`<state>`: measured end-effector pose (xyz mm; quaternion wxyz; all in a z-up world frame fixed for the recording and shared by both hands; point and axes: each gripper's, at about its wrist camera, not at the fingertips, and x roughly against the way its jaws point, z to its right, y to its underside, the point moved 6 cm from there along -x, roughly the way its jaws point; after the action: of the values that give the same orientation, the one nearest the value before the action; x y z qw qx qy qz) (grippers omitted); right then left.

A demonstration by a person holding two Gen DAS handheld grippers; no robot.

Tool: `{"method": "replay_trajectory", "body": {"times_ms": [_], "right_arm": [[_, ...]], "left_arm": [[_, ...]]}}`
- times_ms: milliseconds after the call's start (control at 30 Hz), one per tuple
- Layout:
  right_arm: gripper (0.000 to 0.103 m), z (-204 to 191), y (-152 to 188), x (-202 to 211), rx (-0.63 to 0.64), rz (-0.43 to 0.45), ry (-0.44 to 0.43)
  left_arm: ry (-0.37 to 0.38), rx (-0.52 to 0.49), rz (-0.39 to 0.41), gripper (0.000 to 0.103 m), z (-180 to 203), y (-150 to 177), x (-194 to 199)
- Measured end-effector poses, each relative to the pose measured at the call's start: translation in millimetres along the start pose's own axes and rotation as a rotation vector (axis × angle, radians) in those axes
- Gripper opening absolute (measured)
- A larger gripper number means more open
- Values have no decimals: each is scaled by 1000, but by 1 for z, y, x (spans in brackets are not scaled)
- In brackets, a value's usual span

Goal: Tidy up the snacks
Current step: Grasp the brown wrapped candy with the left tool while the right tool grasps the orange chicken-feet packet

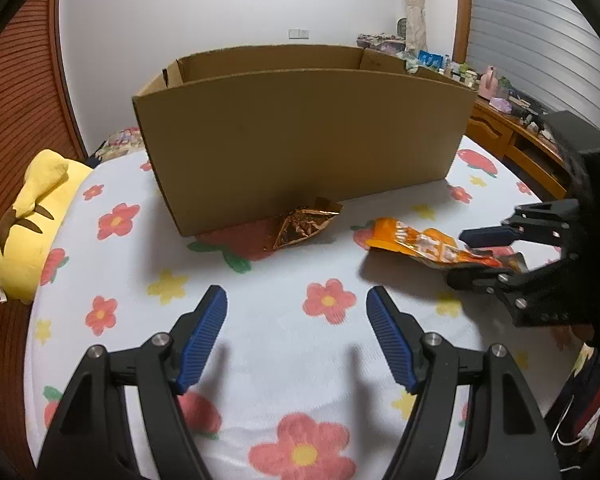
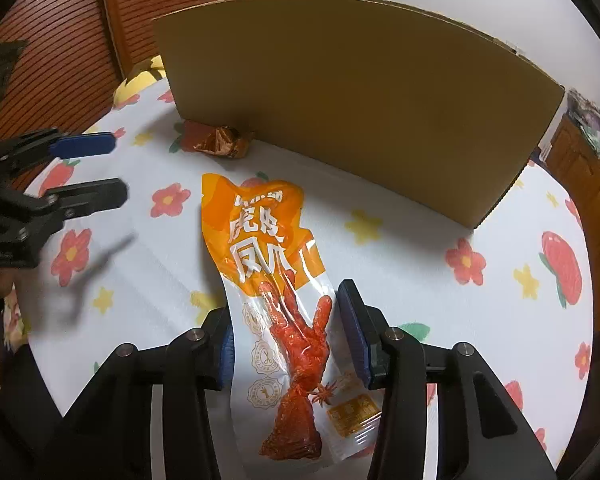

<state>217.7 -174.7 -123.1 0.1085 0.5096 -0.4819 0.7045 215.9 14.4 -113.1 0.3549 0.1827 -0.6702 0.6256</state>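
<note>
Plainly the biggest thing ahead of both sets of jaws is the open cardboard box [image 1: 300, 136], standing upright on the flowered bedsheet [image 1: 284, 344] with its long brown wall facing them. Off to the far left of the left gripper [image 1: 296, 312] a yellow plush toy [image 1: 32, 216] lies at the edge of the bed.

Next in size, the orange snack packet [image 2: 276, 312] with a printed red chicken foot lies lengthwise between the jaws of the right gripper [image 2: 286, 320]. Its lower half runs back between the blue pads, and its orange top end reaches out beyond the tips toward the box. The jaws are drawn in narrow against the packet's two long edges, gripping it. From the left wrist view the packet's front end hangs clear of the sheet, casting a shadow beneath.

The left gripper's jaws stand wide apart with nothing between them, only bare sheet and a red flower below. The orange packet is well off to their right.

Smallest, a crumpled copper-coloured foil wrapper [image 1: 304, 224] rests against the foot of the box, ahead of the left jaws and apart from both grippers.
</note>
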Motion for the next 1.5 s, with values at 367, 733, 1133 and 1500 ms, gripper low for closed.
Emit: {"method": "replay_trajectory", "body": {"times_ms": [367,733,1133,1500], "right_arm": [[46,3,8,7,6,49,-12],[46,5,12,11,14,67,-22],[46,5,10,8,15,67,-23],[46,6,8,6,18,66,-20]], "left_arm": [[-57,32,-5,65,-7,-38,-42],[-102,-97,-86,57,14,-53,-83],[-70,-89,-68,28,14,-36,-61],[-62,-72,-19,29,9,-16,-16]]}}
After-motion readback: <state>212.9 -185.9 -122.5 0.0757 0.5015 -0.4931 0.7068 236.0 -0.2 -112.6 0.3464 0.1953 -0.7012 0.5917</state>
